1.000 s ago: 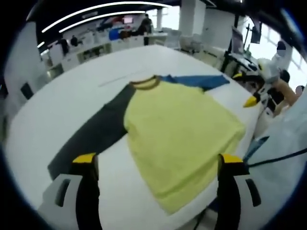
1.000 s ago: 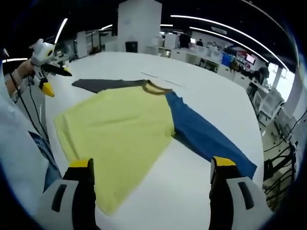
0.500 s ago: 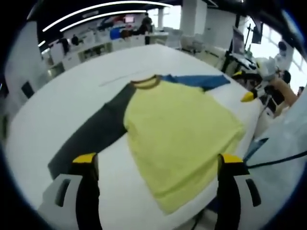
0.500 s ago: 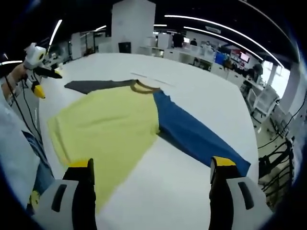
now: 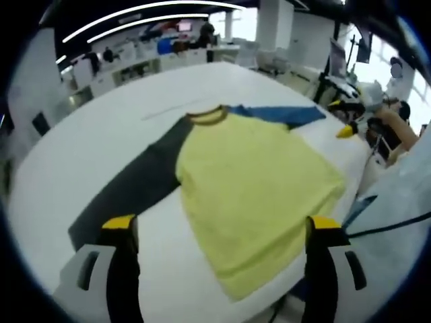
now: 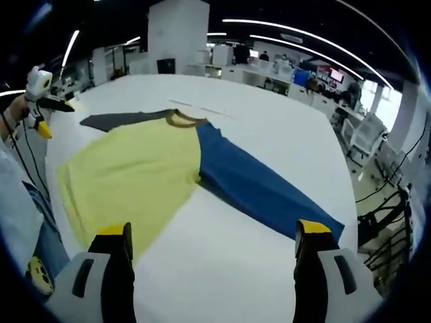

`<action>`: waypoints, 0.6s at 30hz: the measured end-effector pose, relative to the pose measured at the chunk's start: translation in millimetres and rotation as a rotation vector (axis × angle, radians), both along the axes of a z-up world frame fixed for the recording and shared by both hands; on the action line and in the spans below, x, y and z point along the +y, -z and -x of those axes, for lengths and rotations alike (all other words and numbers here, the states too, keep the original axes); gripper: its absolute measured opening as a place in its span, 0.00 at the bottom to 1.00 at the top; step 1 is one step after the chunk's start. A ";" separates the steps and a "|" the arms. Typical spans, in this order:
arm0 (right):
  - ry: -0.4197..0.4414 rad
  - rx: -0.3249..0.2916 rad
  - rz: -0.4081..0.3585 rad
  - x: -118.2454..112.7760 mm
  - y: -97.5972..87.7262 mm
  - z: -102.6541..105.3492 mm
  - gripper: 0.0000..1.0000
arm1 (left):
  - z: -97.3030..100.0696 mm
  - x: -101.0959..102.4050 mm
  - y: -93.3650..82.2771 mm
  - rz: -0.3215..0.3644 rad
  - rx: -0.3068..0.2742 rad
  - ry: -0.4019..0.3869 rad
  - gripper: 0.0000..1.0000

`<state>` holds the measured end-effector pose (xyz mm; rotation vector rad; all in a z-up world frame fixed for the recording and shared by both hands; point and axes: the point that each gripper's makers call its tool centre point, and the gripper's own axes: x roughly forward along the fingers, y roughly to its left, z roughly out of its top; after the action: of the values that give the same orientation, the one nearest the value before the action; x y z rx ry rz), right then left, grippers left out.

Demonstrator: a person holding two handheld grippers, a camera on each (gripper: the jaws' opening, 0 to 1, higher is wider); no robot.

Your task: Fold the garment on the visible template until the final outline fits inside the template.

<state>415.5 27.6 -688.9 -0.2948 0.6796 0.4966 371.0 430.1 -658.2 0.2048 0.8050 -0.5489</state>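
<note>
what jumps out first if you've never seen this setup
A shirt with a yellow body lies spread flat on a big white table. One sleeve is dark grey, the other blue, each stretched out to its side. At the bottom of each view the gripper's jaws stand wide apart with yellow tips, left gripper and right gripper, holding nothing.

Template outline on table (image 5: 87,141) indiscernible
</note>
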 end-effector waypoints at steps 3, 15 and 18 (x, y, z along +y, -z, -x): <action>0.027 -0.003 -0.018 -9.0 1.4 -6.2 1.00 | -0.1 -0.7 -1.4 0.005 -0.002 0.002 0.99; 0.104 0.013 -0.047 -38.9 11.4 -17.9 1.00 | 1.8 0.5 2.2 0.002 0.013 0.004 0.99; 0.124 0.020 -0.033 -49.6 15.9 -19.5 1.00 | 1.1 0.6 1.9 0.001 0.014 0.006 0.99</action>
<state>435.0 -22.0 -704.8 -0.2151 0.7040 0.3923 369.9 430.7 -660.1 0.2027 0.8176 -0.5568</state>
